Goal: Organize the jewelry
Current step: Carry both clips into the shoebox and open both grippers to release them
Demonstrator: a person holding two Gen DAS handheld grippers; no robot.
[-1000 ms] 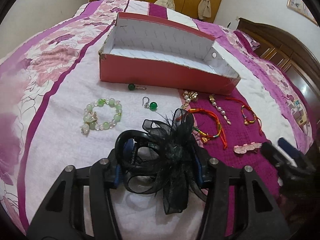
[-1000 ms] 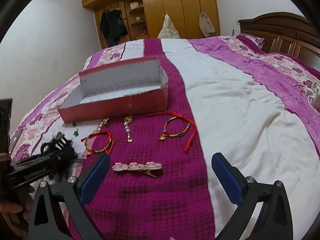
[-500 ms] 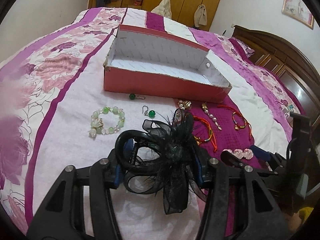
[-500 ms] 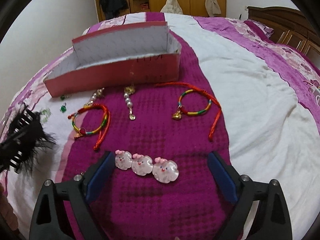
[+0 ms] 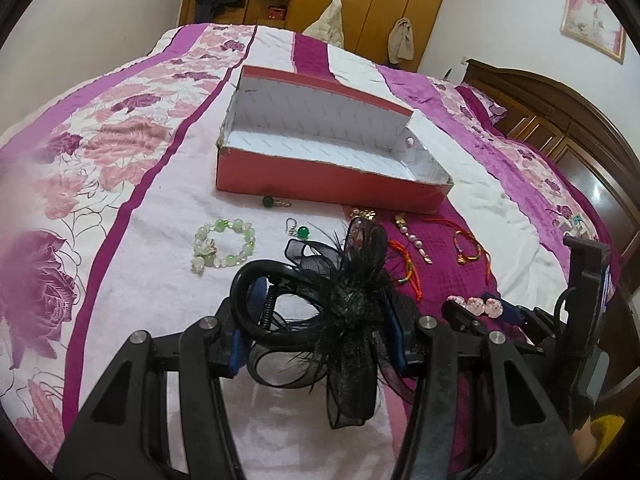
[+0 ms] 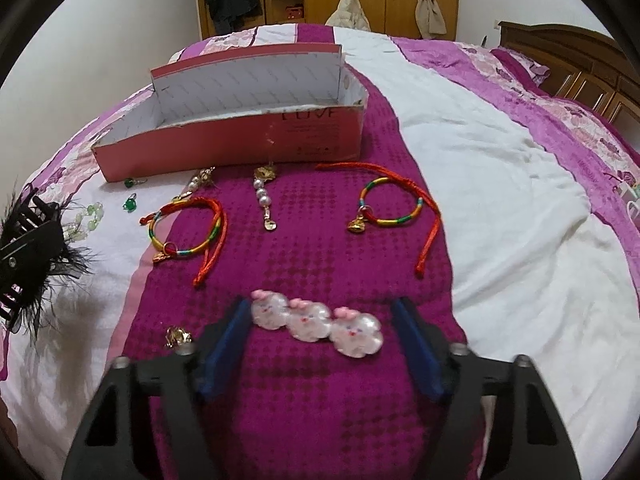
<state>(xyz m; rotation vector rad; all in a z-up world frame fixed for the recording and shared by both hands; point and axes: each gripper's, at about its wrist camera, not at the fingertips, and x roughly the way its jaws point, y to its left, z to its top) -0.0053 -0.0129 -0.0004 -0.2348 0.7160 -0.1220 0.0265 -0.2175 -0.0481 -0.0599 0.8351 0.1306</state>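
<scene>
My left gripper [image 5: 320, 320] is shut on a black feathered claw hair clip [image 5: 348, 300], held above the white part of the bedspread; in the right wrist view this clip [image 6: 28, 240] shows at the left edge. My right gripper [image 6: 322, 308] straddles a pink hair clip with three round faces [image 6: 316, 322] lying on the magenta cloth. Its jaws are closing: the left pad [image 6: 232, 328] is at the clip's end and the right pad [image 6: 412, 336] stands a little off it. An open red box [image 5: 320, 176] with a white inside lies beyond.
A green bead bracelet [image 5: 224, 246] and two green earrings [image 5: 303, 232] lie in front of the box. Two rainbow cord bracelets [image 6: 188, 232] [image 6: 390, 206], a pearl pendant [image 6: 264, 196] and a small gold piece [image 6: 176, 336] lie on the magenta cloth. A wooden headboard [image 5: 560, 120] is at right.
My right gripper came down and forward over the pink clip, and its jaws narrowed around it. The left gripper rose a little, still holding the black clip.
</scene>
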